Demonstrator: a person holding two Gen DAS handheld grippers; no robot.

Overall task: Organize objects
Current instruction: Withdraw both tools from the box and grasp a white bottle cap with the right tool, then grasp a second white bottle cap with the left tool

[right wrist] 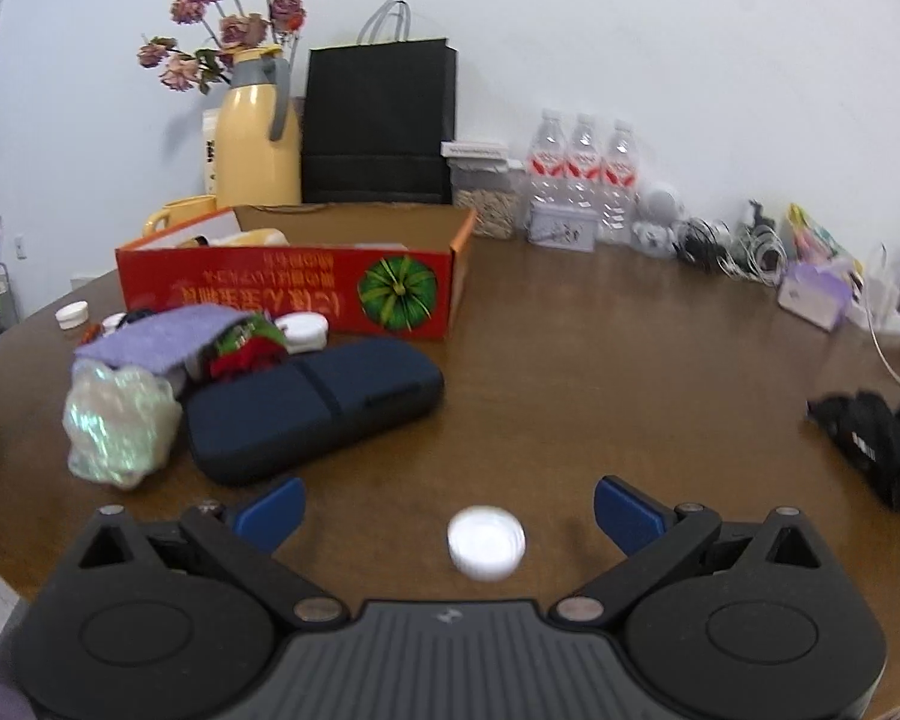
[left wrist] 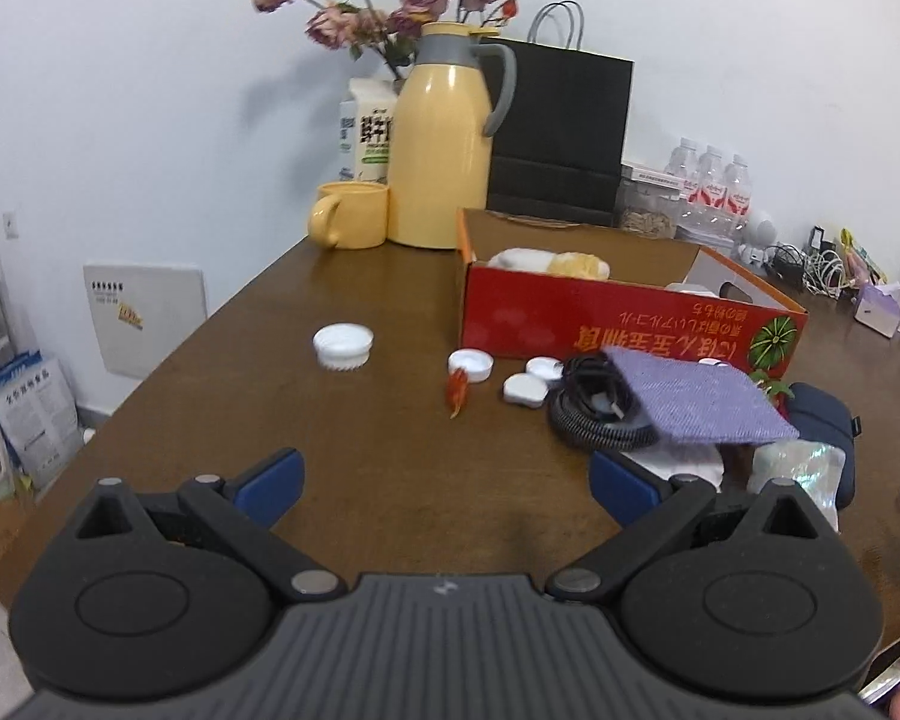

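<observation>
Left tongs spread wide, empty, tilted downward, right tongs likewise spread wide

Desk: brown wood-look top, smooth, faint sheen
Red box: printed cardboard, slight gloss outside, raw brown inside
Black bag: matt paper
Jug: yellow, glossy, grey matt plastic collar and handle
Mug: yellow, smooth, glazed look
Case: dark navy woven cloth, matt
Purple cloth: coarse weave, matt
Wrapper: crinkled clear film, iridescent shine
White cap: plastic, ribbed edge
Bottles: clear plastic
Hose: black, ribbed
Left gripper, right gripper: matt black plastic, blue pads, metal pins
</observation>
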